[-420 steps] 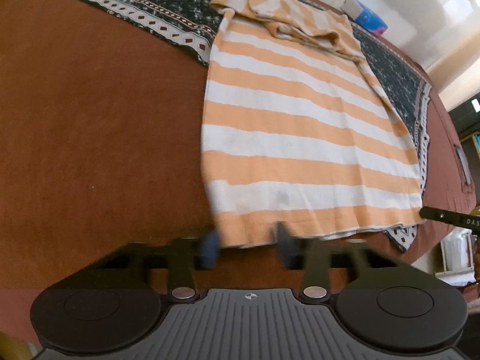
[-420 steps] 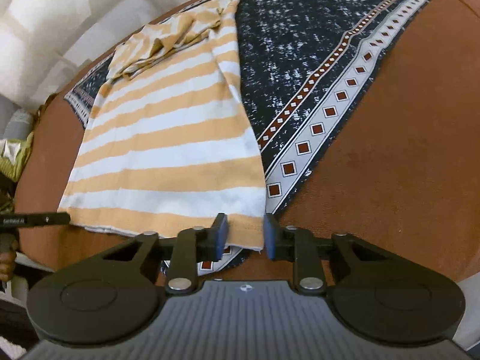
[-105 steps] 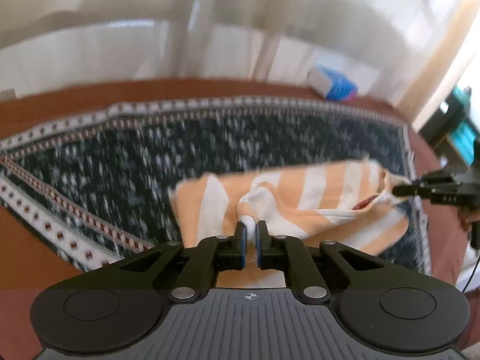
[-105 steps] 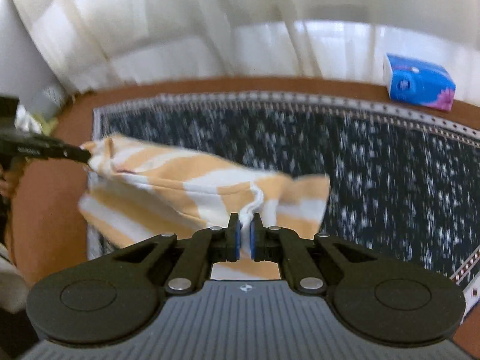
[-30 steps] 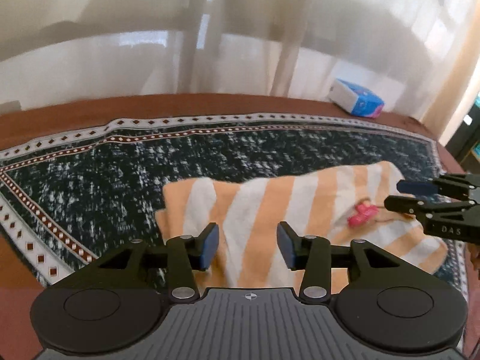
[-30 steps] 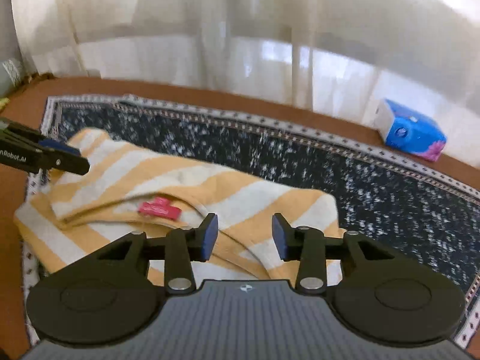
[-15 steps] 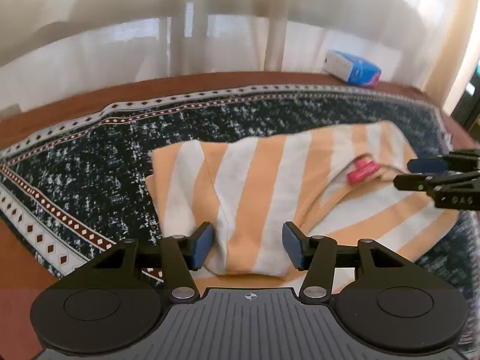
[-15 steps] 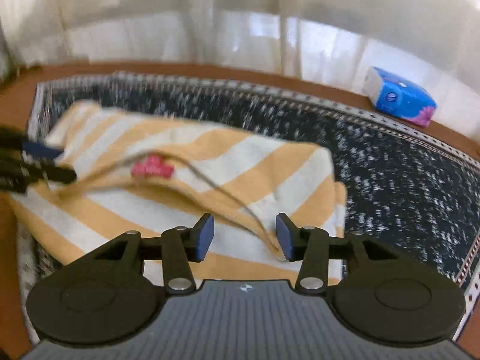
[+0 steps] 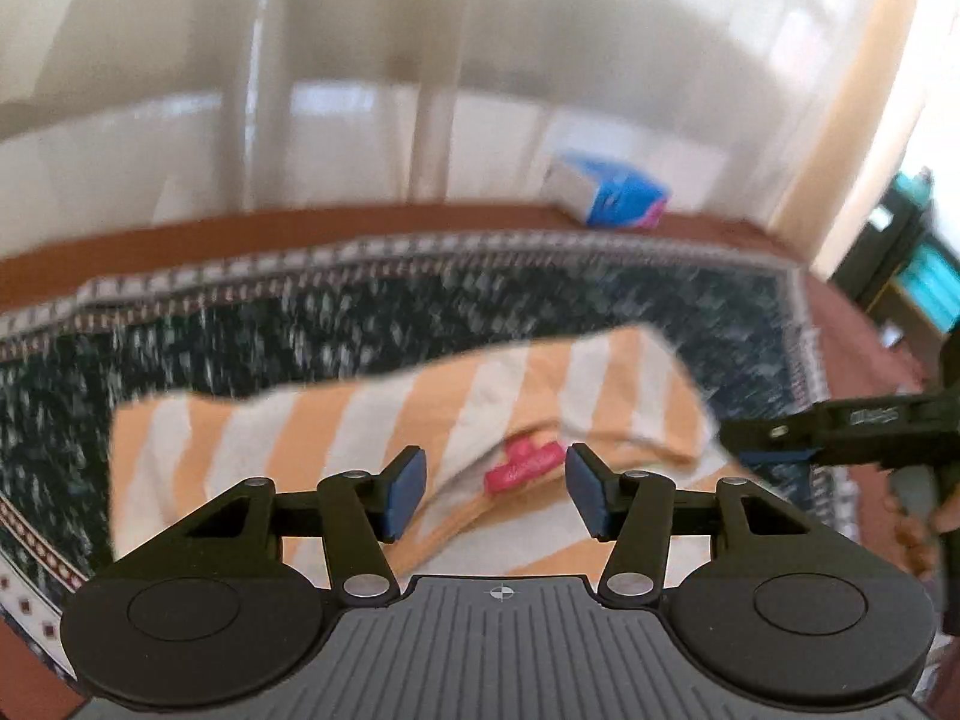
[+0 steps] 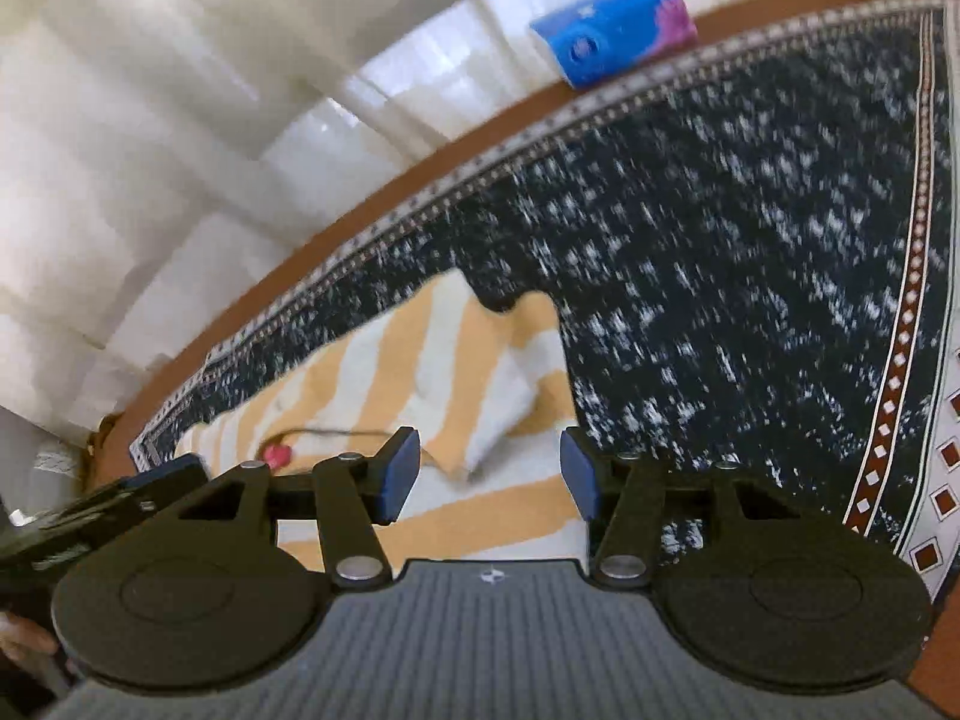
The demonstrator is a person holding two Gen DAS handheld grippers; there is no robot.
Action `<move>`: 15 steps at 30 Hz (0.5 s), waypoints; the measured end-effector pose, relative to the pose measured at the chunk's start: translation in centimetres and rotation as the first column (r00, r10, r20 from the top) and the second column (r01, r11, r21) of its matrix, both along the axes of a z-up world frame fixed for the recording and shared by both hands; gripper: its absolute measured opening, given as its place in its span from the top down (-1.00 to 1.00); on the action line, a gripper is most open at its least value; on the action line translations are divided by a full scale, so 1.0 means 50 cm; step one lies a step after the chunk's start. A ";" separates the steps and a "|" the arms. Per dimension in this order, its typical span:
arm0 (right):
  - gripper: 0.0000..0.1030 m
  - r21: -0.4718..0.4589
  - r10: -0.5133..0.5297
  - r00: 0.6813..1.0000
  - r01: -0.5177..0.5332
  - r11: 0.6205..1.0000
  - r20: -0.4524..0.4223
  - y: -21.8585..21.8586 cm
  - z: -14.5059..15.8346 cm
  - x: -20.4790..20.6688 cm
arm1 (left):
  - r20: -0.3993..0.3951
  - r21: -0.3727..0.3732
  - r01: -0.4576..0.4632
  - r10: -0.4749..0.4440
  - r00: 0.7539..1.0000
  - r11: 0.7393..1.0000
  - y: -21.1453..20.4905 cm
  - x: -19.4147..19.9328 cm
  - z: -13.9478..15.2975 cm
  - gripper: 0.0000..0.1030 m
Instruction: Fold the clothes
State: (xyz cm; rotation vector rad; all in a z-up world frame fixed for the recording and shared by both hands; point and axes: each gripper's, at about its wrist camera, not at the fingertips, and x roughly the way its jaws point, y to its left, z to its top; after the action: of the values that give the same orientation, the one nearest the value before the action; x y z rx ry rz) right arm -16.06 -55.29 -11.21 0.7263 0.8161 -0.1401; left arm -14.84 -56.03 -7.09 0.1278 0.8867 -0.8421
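An orange-and-white striped shirt (image 9: 384, 432) lies folded on a dark patterned cloth (image 9: 300, 324); a pink label (image 9: 519, 465) shows at its neck. My left gripper (image 9: 495, 492) hovers open over the shirt, and the label shows between its fingers without being touched. The right gripper (image 9: 780, 444) reaches in from the right edge of the shirt. In the right wrist view, tilted, the shirt (image 10: 456, 372) lies below my right gripper (image 10: 489, 474), whose jaws are opening with nothing pressed between them. The left gripper (image 10: 120, 498) shows at lower left near the label (image 10: 277, 455).
A blue tissue box (image 9: 606, 198) (image 10: 612, 30) sits on the brown surface (image 9: 240, 234) at the far edge, before pale curtains. The patterned cloth (image 10: 750, 240) spreads wide to the right of the shirt. A person's hand (image 9: 918, 528) holds the right gripper.
Both grippers, earlier shut on the lifted shirt, have let go and the shirt lies folded. The left moved right toward the label. The right rolled sideways and its jaws spread wider.
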 end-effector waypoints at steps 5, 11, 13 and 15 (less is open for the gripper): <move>-0.11 0.068 0.070 0.997 -0.068 0.995 -0.022 -0.030 -0.023 0.010 | -0.029 0.000 -0.109 0.109 0.994 0.994 0.052 -0.015 0.017 -0.30; -0.13 0.122 0.132 0.991 -0.130 0.984 -0.013 -0.053 -0.027 0.025 | -0.054 -0.029 -0.370 0.368 0.928 0.929 0.209 0.037 0.045 -0.45; -0.16 0.149 0.130 0.991 -0.127 0.981 -0.010 -0.054 -0.034 0.029 | -0.113 -0.027 -0.402 0.397 0.911 0.915 0.233 0.080 0.030 -0.45; -0.17 0.176 0.124 0.992 -0.121 0.977 -0.003 -0.057 -0.037 0.034 | -0.193 -0.046 -0.402 0.386 0.902 0.915 0.242 0.108 0.010 -0.45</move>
State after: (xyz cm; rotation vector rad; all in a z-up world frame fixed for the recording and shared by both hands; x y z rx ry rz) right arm -14.36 -58.16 -13.07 0.8392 0.8921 0.0383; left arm -9.42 -43.93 -6.59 -0.2027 1.0028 -0.5127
